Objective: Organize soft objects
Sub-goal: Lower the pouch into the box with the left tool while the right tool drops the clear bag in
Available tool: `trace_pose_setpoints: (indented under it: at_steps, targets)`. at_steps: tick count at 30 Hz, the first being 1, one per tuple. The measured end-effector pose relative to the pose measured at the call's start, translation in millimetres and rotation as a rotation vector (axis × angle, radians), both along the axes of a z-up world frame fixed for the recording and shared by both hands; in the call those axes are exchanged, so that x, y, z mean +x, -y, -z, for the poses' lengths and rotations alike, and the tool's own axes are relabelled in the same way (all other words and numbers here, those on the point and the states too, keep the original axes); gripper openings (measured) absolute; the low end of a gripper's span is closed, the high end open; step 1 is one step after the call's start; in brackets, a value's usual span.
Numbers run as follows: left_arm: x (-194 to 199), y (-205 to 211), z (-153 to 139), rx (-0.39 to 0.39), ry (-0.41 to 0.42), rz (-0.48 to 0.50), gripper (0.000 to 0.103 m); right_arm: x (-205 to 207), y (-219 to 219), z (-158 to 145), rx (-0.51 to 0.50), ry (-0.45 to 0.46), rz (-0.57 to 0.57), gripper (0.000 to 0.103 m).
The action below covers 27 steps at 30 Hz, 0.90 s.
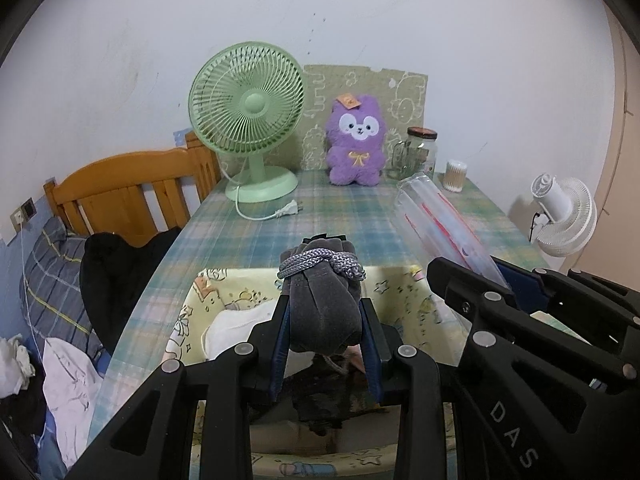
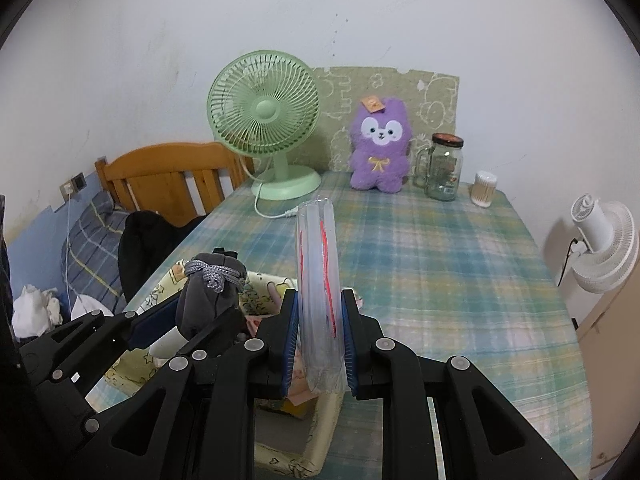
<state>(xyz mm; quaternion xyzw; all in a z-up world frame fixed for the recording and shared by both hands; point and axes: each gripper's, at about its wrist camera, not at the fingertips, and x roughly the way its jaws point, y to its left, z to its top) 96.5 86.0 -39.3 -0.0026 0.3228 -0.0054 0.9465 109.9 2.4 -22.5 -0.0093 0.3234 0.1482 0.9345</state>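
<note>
Grey pouch: a soft velvety drawstring pouch, its neck wound with braided grey cord, clamped between the blue pads of the left hand-held gripper above the fabric bin.
Clear bag: a folded transparent plastic bag with red markings, crinkled and stiff-looking, pinched upright by the right hand-held gripper, jaws nearly together.
Fabric bin: a pale yellow cartoon-print box at the near edge of the counter, white and dark cloth inside.
Left view only: the bin's interior and the bed piled with clothes at the counter's left edge.
Right view only: the broad bare stretch of plaid cloth on the counter's right half.
Open room: middle of the counter is free; along the wall stand a green fan, a purple plush toy, a glass jar and a cotton-swab tub.
</note>
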Motion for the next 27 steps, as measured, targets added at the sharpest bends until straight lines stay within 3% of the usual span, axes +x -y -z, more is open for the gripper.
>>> trace_pose_setpoints:
  at_steps: [11, 20, 27]
  targets:
    - [5.9, -10.2, 22.9, -0.047, -0.046, 0.009, 0.035, 5.4, -11.6, 21.2, -0.02, -0.057, -0.025, 0.023]
    - [4.0, -16.2, 32.2, -0.039, -0.074, 0.016, 0.068, 7.1, -21.9, 32.3, -0.03, -0.078, -0.057, 0.023]
    - [0.4, -17.1, 35.9, -0.033, -0.094, 0.03, 0.076, 11.6, -26.2, 42.6, -0.014, -0.1, -0.062, 0.023]
